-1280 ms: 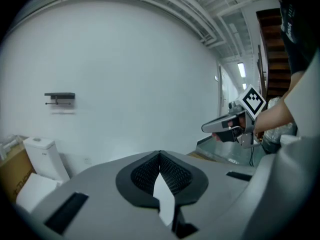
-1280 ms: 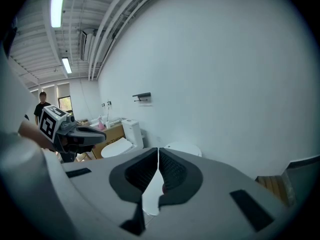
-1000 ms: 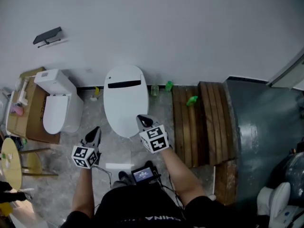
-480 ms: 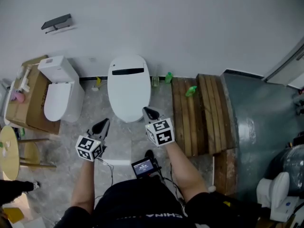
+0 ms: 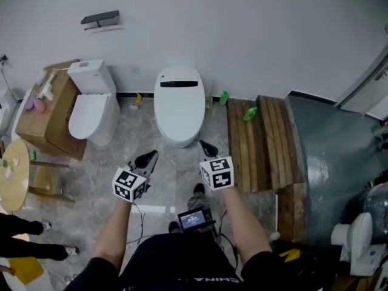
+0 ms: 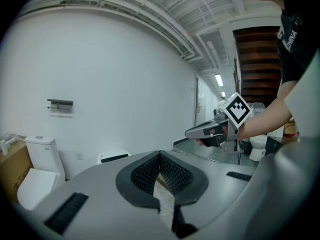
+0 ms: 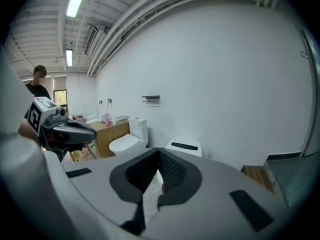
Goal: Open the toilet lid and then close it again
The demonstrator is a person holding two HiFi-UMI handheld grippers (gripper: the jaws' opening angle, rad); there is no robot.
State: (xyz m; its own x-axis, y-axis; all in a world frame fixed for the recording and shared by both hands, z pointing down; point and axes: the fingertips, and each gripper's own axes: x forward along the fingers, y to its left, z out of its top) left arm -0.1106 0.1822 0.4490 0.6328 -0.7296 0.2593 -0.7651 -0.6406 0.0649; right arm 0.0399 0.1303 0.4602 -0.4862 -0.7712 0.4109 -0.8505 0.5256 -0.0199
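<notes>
I've backed the left gripper [image 5: 150, 157] and right gripper [image 5: 207, 146] away from the toilet [image 5: 178, 77], jaws pressed together, empty. Its lid [image 5: 179, 114] is down, so I think the job is done.

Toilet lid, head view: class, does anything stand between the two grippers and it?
Nothing visible does. Only bare floor lies between the left gripper, the right gripper and the closed toilet lid ahead.

1. A second toilet [image 5: 91, 111] with a cistern stands against the wall to my left.
2. A cardboard box [image 5: 42, 120] sits just beside it.
3. Wooden planks [image 5: 260, 144] lie to my right, with a green bottle [image 5: 250, 113] at their far end.
4. A dark shelf [image 5: 100, 20] hangs on the wall.
</notes>
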